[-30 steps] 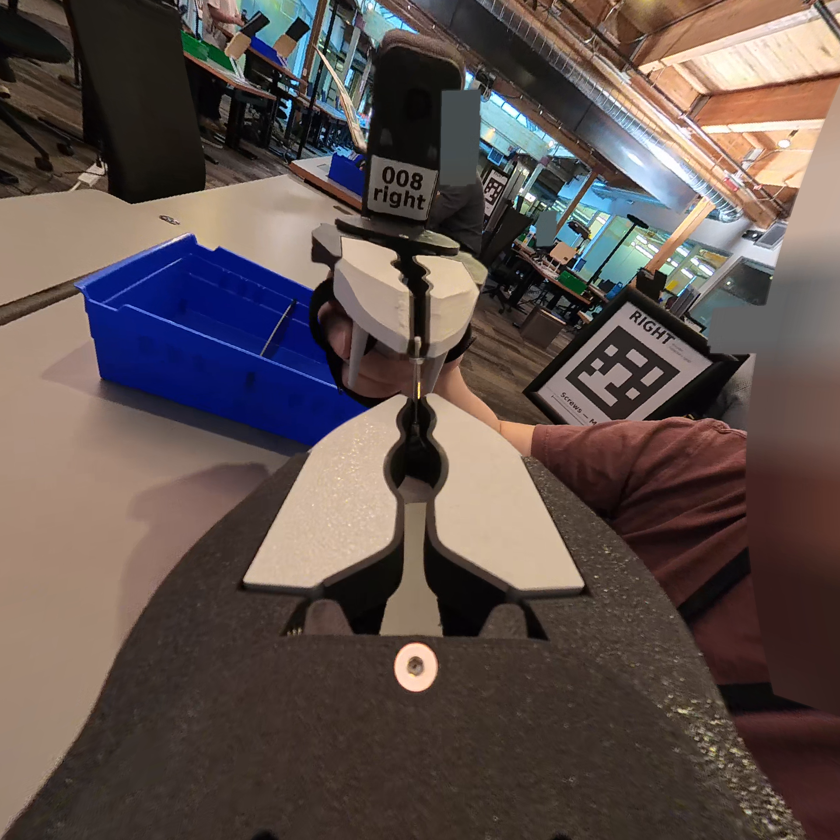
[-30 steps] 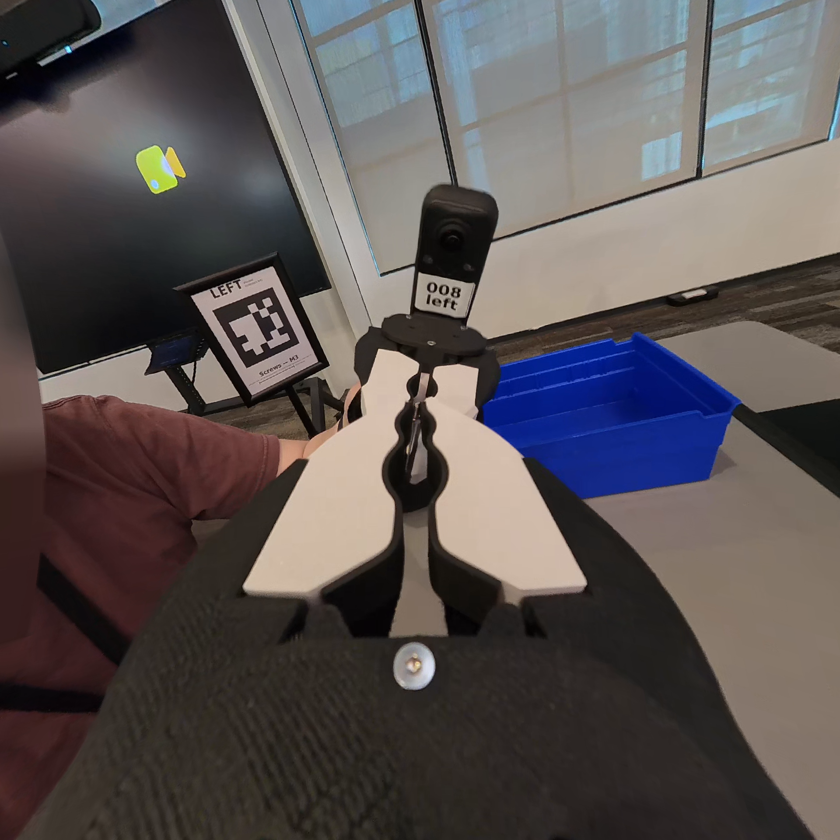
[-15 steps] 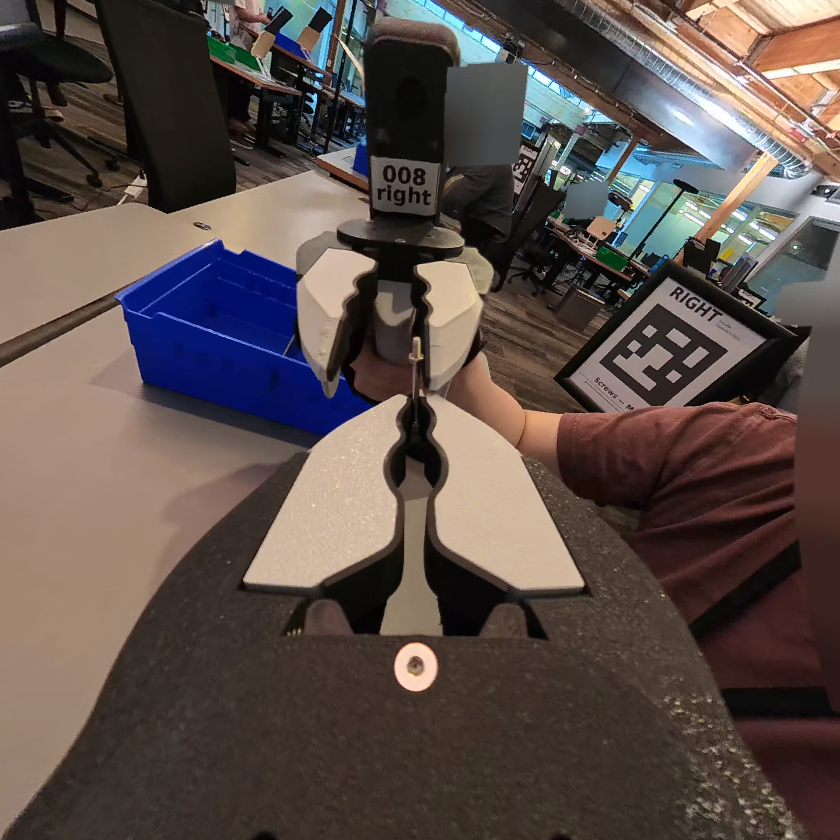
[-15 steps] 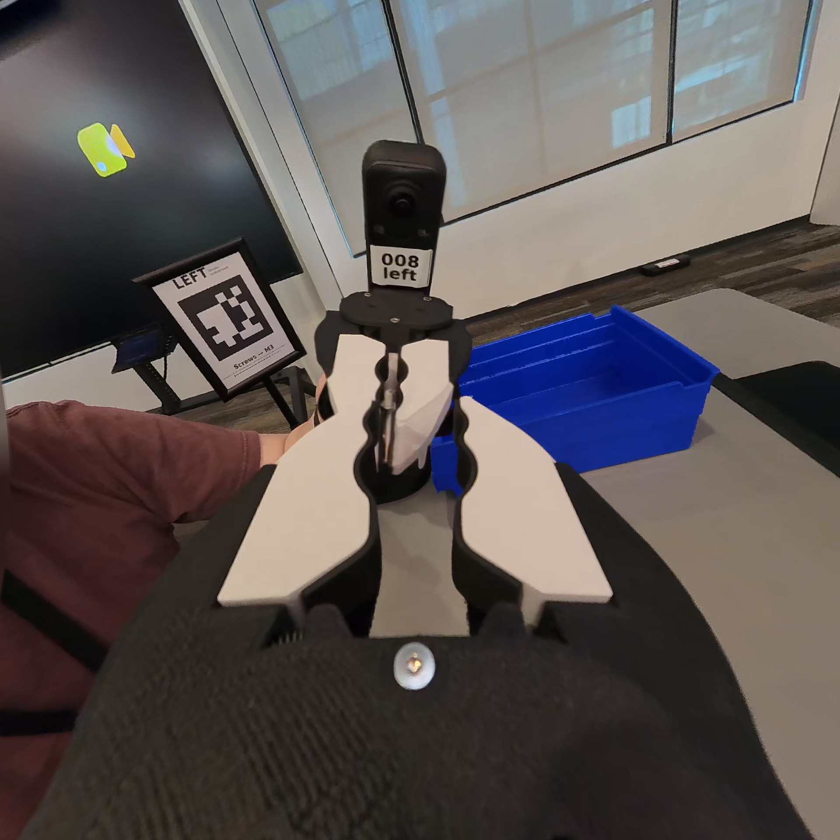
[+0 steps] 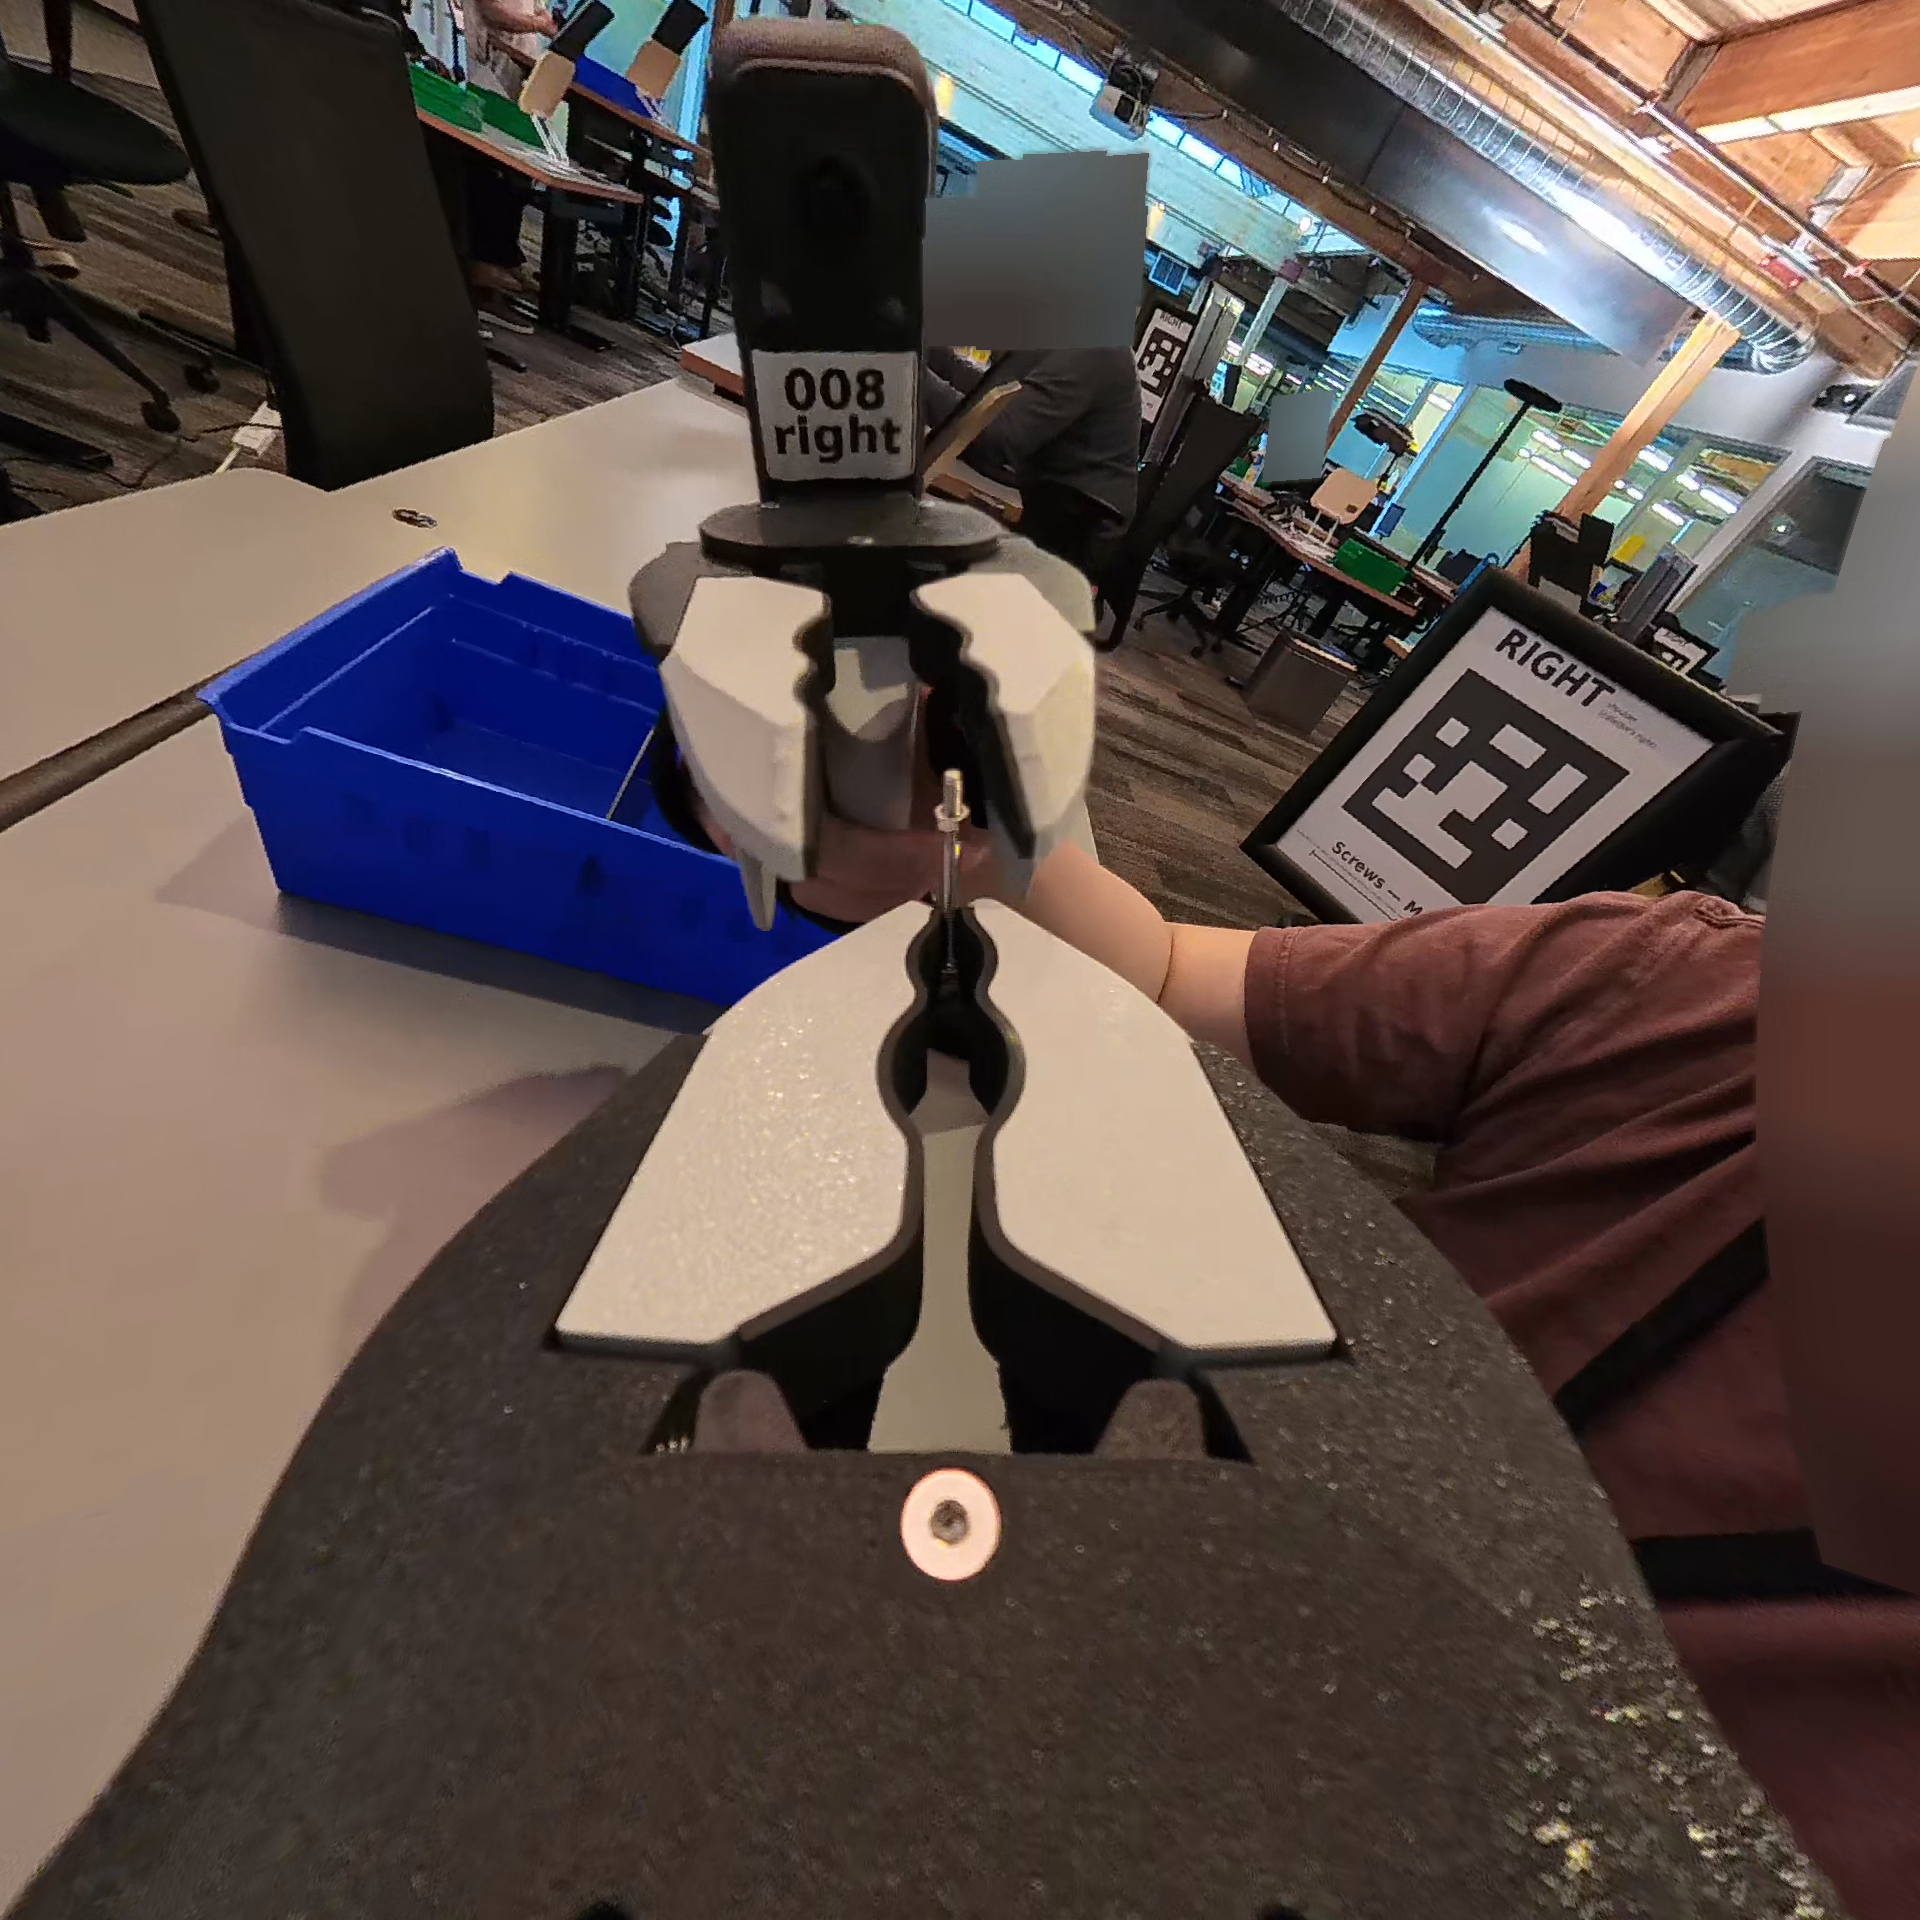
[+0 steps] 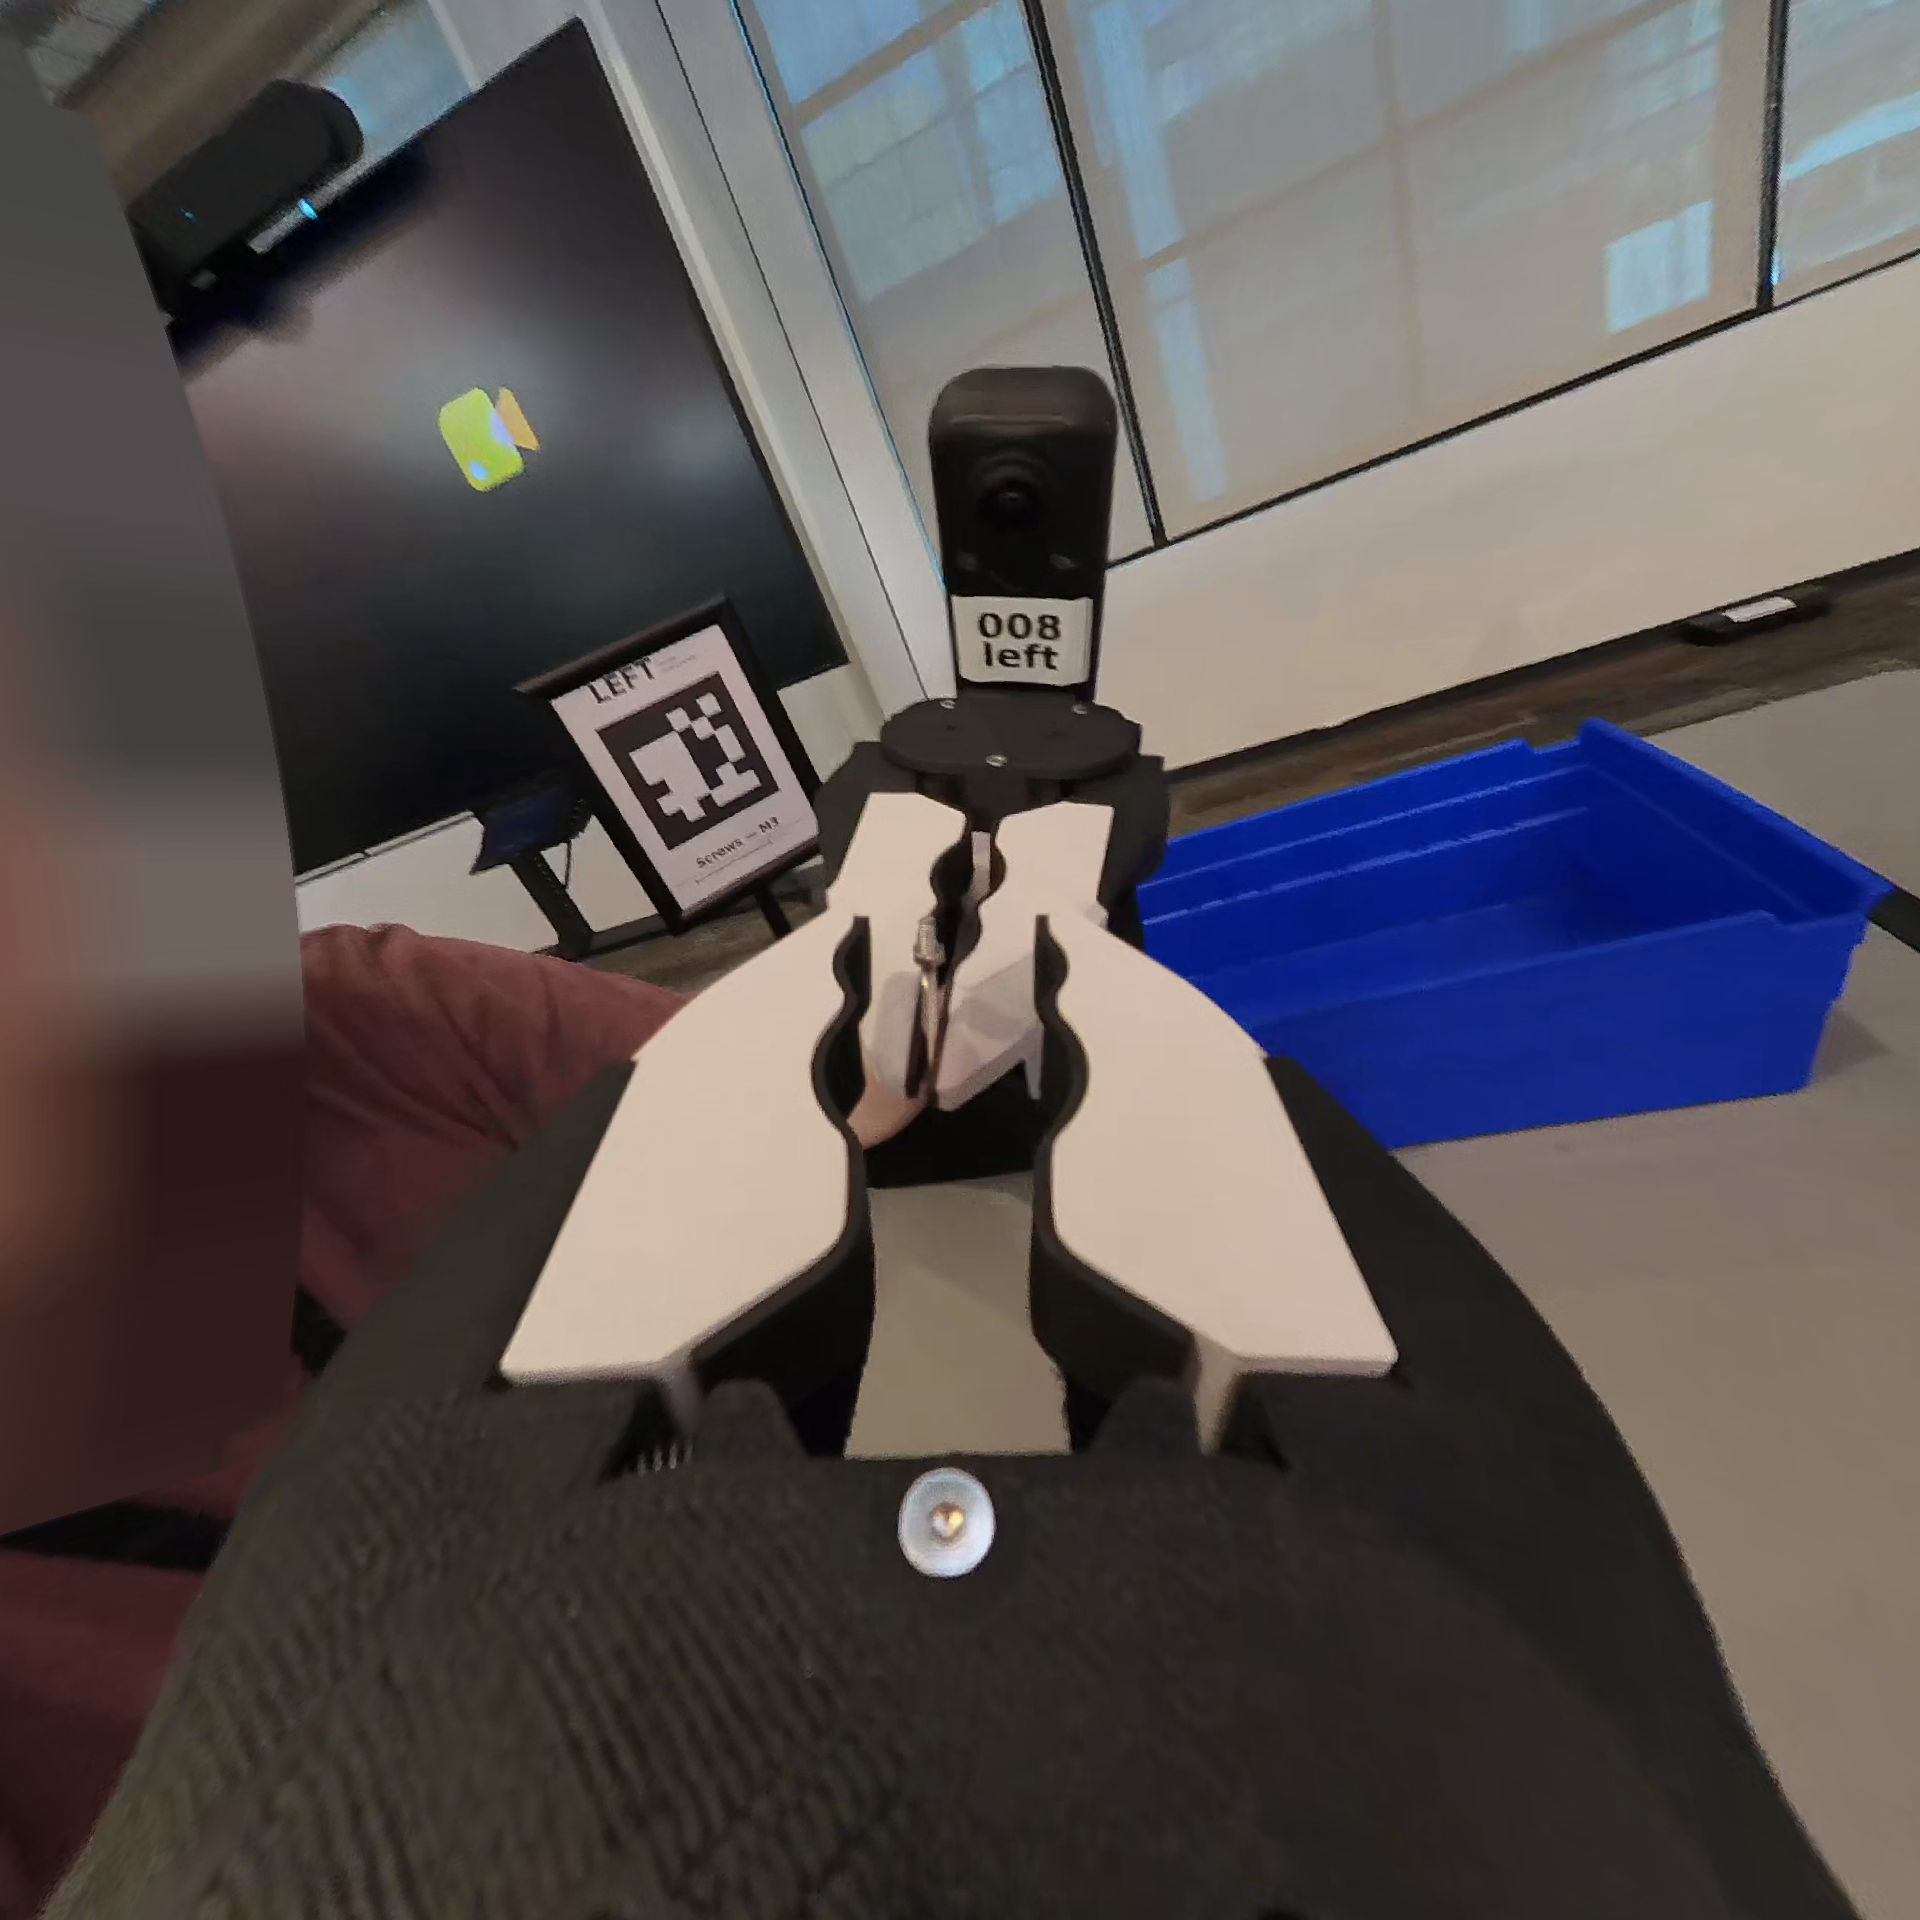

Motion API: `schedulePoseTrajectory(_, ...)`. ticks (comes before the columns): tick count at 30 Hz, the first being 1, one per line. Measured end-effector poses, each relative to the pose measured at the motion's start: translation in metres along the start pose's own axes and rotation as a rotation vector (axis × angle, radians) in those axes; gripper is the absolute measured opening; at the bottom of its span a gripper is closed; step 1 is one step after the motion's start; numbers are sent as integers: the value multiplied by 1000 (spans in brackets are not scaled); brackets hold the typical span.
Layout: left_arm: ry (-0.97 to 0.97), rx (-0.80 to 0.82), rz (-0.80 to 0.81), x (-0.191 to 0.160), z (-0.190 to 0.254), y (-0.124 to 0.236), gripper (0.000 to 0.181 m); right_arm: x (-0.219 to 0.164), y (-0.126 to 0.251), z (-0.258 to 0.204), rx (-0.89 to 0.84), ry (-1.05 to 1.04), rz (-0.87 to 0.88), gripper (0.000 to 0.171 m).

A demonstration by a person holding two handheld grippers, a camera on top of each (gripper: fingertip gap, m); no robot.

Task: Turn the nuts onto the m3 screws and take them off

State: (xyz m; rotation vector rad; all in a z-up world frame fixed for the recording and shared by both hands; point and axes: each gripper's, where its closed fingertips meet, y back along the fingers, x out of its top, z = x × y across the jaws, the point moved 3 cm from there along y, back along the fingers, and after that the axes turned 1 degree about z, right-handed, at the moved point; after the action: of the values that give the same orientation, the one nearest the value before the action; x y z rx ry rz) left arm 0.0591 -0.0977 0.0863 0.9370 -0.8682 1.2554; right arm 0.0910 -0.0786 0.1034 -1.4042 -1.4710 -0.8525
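Left gripper (image 5: pixel 948 920) fingers pinched together, right gripper (image 6: pixel 948 935) fingers spread, facing each other

Each gripper is built on a broad black body with a grainy, foam-like surface. Two flat pale-grey fingers (image 5: pixel 758 1174) with black scalloped inner edges are set into the left gripper (image 5: pixel 948 920); the right gripper (image 6: pixel 948 935) is made alike, its fingers (image 6: pixel 727 1174) whiter. A round silver screw (image 5: pixel 950 1525) is sunk behind each pair. A black camera (image 6: pixel 1023 499) with a white label is mounted on each. A short maroon sleeve (image 5: pixel 1486 1049) is worn.
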Motion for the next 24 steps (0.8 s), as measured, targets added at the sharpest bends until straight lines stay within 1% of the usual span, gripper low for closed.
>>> schedulePoseTrajectory(4,-26,12,5,2,4,1,2,0,6,5,-13,2,-22,32)
schedulePoseTrajectory(6,-24,-13,13,4,8,3,2,4,14,10,-39,5,1,29)
schedulePoseTrajectory(8,-30,2,12,5,7,2,2,6,16,7,-5,-6,9,28)
schedulePoseTrajectory(10,-33,7,0,3,7,1,2,6,12,-4,42,14,-2,29)
schedulePoseTrajectory(13,-25,-10,-4,1,8,-2,2,1,1,-10,9,91,-35,29)
schedulePoseTrajectory(15,-36,-15,-5,1,10,-3,2,-1,-2,-11,9,95,-43,29)
schedulePoseTrajectory(19,-66,2,5,4,13,-1,2,4,9,-4,44,26,-7,30)
schedulePoseTrajectory(21,-69,-16,15,6,16,0,2,9,15,0,37,6,31,26)
schedulePoseTrajectory(24,-148,36,25,7,13,-1,2,11,13,-13,89,39,31,27)
